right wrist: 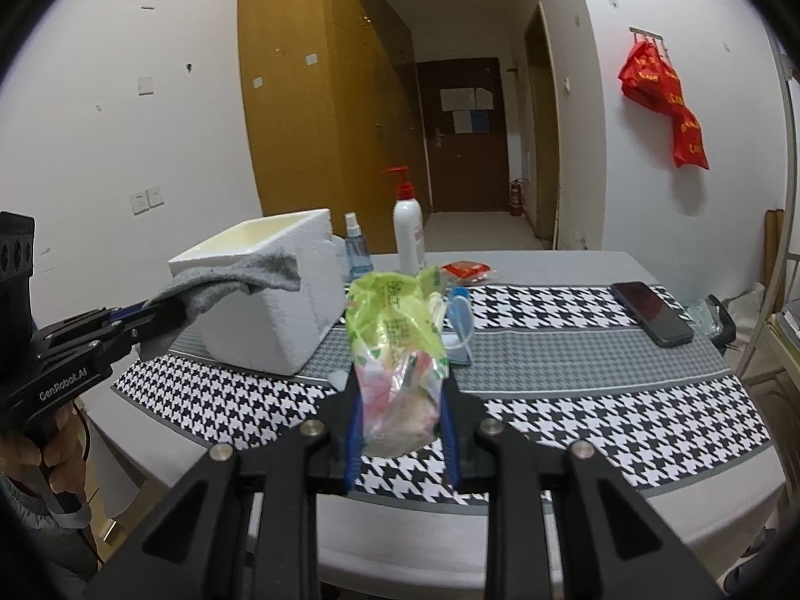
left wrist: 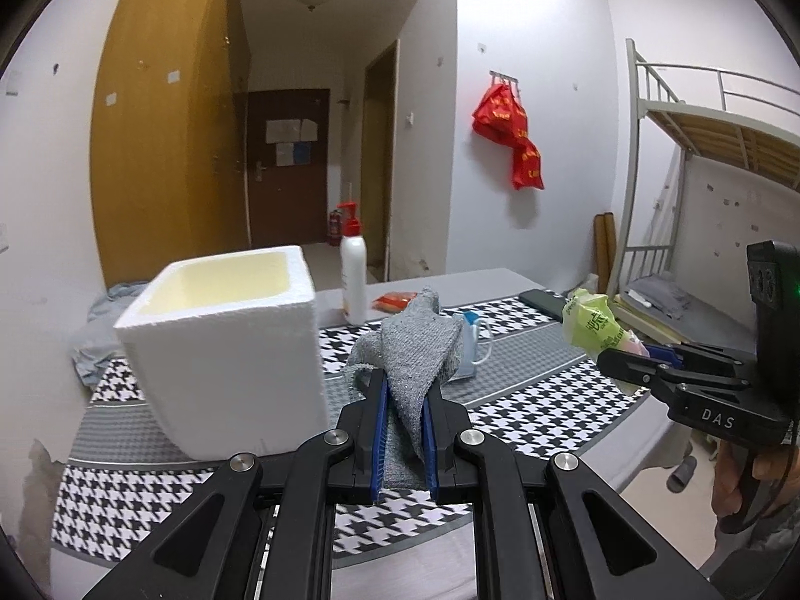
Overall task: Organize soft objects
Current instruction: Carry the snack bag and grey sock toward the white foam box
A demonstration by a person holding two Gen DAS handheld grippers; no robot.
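Grey knitted cloth: pinched between the blue pads of the left claw; lifted clear of the surface, just right of the white foam box and near its rim.
Green-topped clear plastic bag of soft items: clamped between the pads of the right claw; held above the surface, right of the foam box.
Left claw: closed tight on the cloth.
Right claw: closed on the bag, jaws partly apart around its bulk.
White foam box: upright, open top, on the houndstooth-patterned surface.
White pump bottle with red head: behind the box, to its right.
Blue spray bottle: just beside the box's far right corner.
Blue-and-white face mask: on the surface, right of the box.
Red packet: behind the mask.
Dark phone: well right of the box.
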